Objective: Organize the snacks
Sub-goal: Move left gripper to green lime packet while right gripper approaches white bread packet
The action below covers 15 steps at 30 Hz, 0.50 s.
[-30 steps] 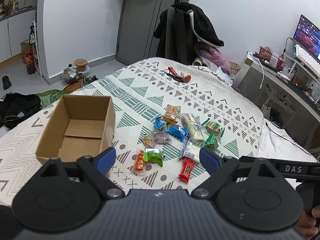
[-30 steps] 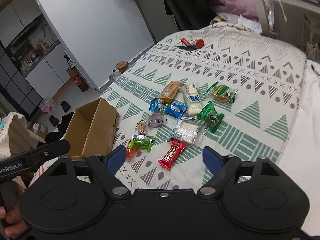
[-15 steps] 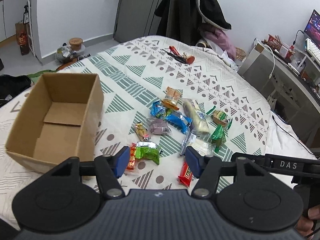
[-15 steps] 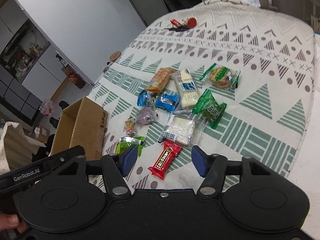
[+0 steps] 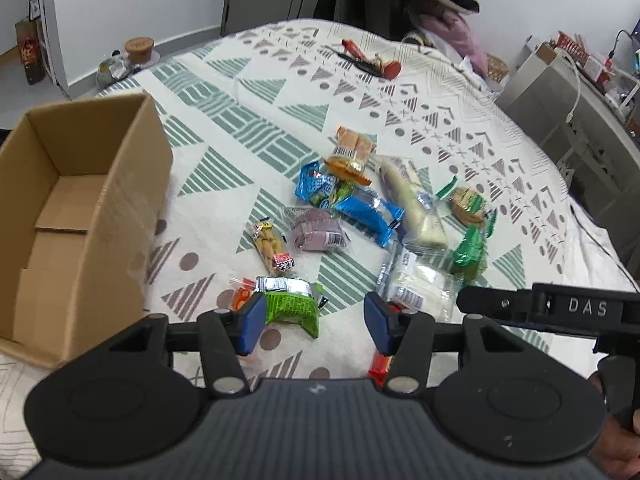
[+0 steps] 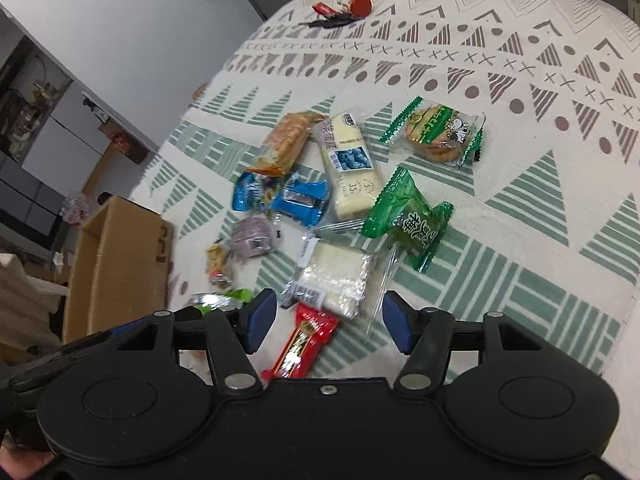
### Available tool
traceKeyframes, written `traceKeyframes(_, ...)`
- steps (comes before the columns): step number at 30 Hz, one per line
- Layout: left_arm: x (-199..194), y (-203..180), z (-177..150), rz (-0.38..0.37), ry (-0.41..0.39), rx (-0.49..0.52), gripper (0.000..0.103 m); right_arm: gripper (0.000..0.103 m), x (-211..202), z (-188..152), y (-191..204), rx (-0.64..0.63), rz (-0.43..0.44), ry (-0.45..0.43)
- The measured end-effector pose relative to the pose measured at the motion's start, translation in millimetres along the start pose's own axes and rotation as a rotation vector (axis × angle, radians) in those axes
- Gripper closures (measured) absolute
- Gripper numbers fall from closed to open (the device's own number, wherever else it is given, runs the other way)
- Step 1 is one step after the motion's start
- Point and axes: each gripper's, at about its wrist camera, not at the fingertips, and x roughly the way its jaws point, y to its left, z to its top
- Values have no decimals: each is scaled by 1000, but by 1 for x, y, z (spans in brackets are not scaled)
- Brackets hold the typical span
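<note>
- Left gripper [image 5: 314,322]: jaws just been closing, half apart, empty; lime-green packet [image 5: 291,308] between fingertips, untouched.
- Right gripper [image 6: 328,322]: jaws just been reopening, half apart, empty; red bar [image 6: 306,342] between them.

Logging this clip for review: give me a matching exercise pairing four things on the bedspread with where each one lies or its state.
Things:
1. open brown cardboard box
2. red rectangular snack bar wrapper
3. round biscuits in a clear green-edged packet
4. bright green crinkled foil snack pouch

Places or states:
A. between the fingers of the right hand-held gripper
B. far side of the pile
C. empty
D. beside the left finger of the left hand-held gripper

Pairs: 1-C, 2-A, 3-B, 4-D
</note>
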Motion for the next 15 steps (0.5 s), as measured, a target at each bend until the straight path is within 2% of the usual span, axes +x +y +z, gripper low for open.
traceKeyframes(5,22,3,4,9,32,-9,50,33,19,4,-7,11,-11,42)
traceKeyframes(15,53,6,6,10,83,-35,52,31,48,13,-1,-30,-53,73)
